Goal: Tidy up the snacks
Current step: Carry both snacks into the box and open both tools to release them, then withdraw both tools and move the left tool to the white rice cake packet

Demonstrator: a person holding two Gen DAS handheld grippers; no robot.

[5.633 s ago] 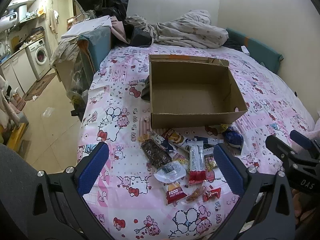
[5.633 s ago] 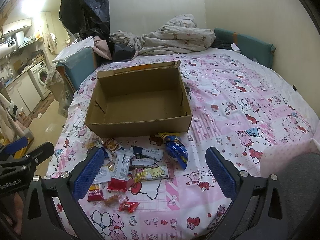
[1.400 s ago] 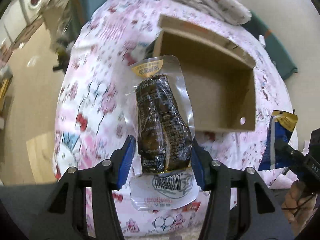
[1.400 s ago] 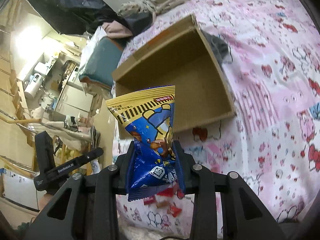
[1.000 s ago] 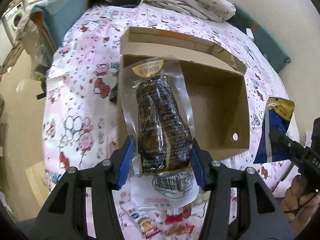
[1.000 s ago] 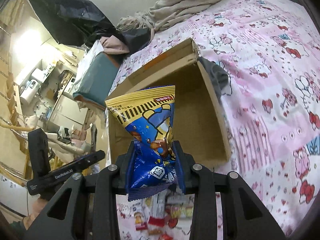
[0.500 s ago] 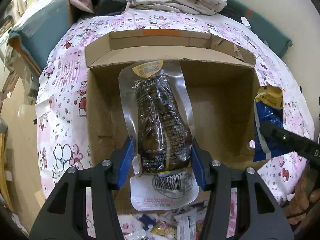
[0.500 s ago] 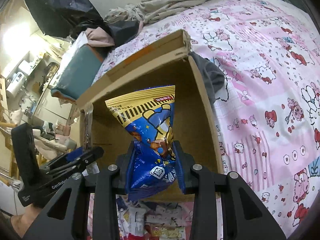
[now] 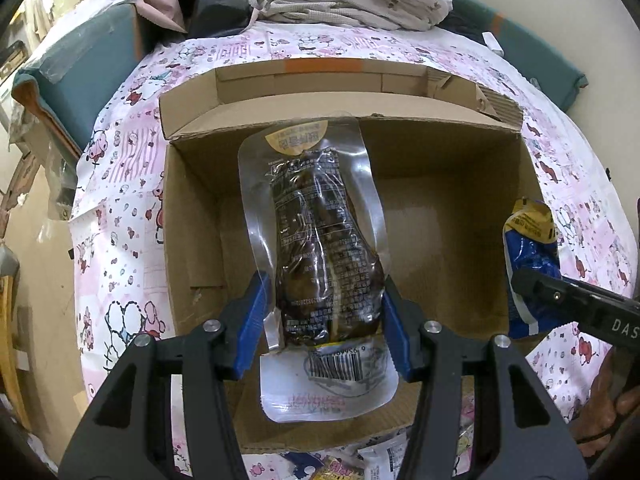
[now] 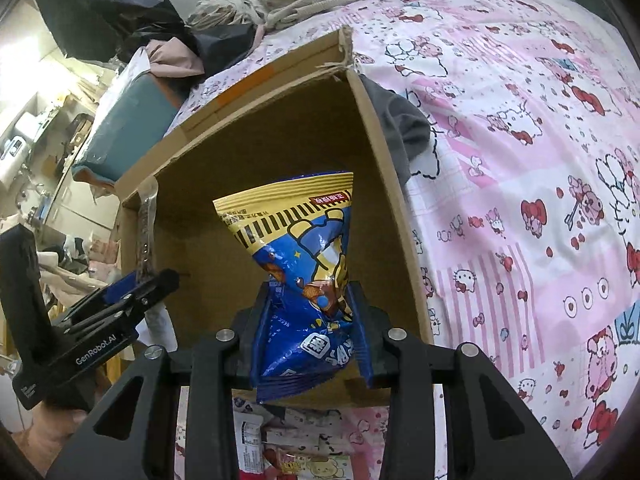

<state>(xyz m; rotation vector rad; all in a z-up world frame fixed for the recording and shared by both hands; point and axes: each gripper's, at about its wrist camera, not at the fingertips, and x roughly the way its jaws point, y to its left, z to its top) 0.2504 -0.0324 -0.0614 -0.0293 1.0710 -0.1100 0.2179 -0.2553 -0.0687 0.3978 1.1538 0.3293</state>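
Left wrist view: the left gripper (image 9: 326, 328) is clamped, jaws partly closed, on a clear pouch (image 9: 326, 256) of dark food, which hangs over the middle of the open box (image 9: 192, 208). At the right edge the right gripper (image 10: 312, 320) pinches a blue bag (image 10: 304, 264) by its lower half, above the box's right side. The box floor looks bare, and more snacks (image 10: 280, 456) lie on the bedsheet (image 10: 520, 160) just in front of it.

Both packets look ready to drop in. The risks: the blue bag hangs close to the right wall, so letting go there could catch the rim and tip it out onto the sheet. The pouch's slick film could slip sideways early. Both grippers crowd one box and might knock together.
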